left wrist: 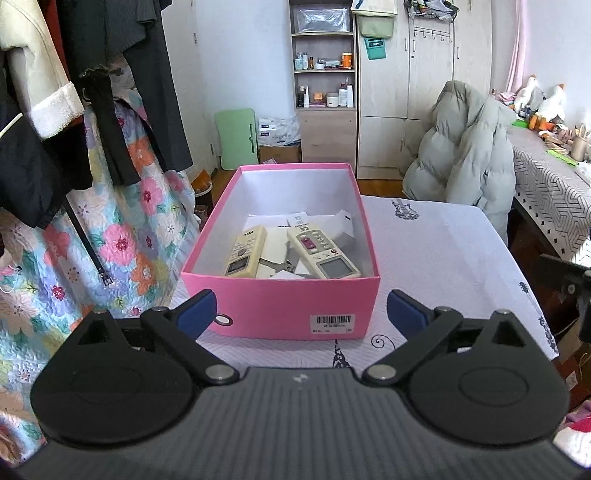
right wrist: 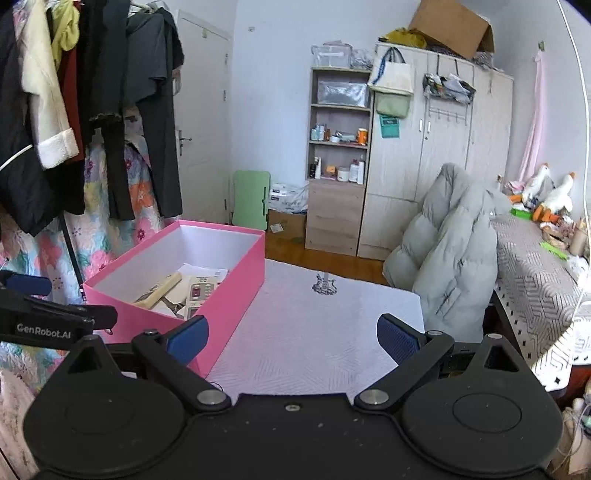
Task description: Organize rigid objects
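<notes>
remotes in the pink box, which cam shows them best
The left wrist view: it looks straight down into the pink box, showing both remotes whole, buttons and screens facing up. The right wrist view catches the box side-on, its wall hiding much of them.

Home bedroom, lived-in. Landmark: pale wood wardrobe (right wrist: pixel 443 147) on the far wall. Left of it, touching, an open shelf unit (right wrist: pixel 338 147) w/ bottles, jars, cosmetics; a clear bin on top. Cardboard box (right wrist: pixel 452 26) sits on the wardrobe top; tote bag and over-door hooks hang on its front. Right of wardrobe: bed (right wrist: pixel 532 266) w/ geometric-print cover, stuffed toy geese (right wrist: pixel 554 192) at its far end, pink curtain above. In front of wardrobe: grey puffer coat (right wrist: pixel 447 251) draped over a chair. Far left of wardrobe: white door (right wrist: pixel 201 122), then a rack of hanging clothes (right wrist: pixel 74 110) over a floral quilt (left wrist: pixel 122 221). Wood floor below.
</notes>
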`<state>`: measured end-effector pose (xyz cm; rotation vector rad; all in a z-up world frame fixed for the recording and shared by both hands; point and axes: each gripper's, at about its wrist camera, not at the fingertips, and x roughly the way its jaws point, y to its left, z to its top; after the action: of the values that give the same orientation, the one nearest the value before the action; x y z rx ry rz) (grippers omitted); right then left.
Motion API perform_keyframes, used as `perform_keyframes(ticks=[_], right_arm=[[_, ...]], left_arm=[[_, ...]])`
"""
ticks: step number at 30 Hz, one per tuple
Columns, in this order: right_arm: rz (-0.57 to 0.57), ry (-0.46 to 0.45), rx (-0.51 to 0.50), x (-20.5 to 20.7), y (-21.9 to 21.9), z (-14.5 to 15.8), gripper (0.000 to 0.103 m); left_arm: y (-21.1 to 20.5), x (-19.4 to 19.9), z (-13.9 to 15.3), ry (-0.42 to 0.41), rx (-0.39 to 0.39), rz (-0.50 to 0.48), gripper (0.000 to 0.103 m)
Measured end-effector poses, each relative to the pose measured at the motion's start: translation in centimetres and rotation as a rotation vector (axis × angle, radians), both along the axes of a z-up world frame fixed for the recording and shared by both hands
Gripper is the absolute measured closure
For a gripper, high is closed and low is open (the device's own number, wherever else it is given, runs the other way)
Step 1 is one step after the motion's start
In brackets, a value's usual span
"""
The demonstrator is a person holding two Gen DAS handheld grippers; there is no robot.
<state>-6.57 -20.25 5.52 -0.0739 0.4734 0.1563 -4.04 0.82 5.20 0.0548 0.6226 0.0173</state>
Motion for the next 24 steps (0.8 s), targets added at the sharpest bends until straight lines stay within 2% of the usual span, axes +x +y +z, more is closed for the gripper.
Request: perform_keyframes(ticks=[8,24], right_arm=[[-0.010,0.046,0.002,0.2,0.0,-0.3,0.004],[-0.060,0.078,-0.003,1.1,0.4,-1.2,0.004]], left_arm=[[-0.6,0.1,-0.5,0.027,0.009,-0.019,0.003],[0.0,0.8,-1.4,0.055,0.026,0.030,0.003]])
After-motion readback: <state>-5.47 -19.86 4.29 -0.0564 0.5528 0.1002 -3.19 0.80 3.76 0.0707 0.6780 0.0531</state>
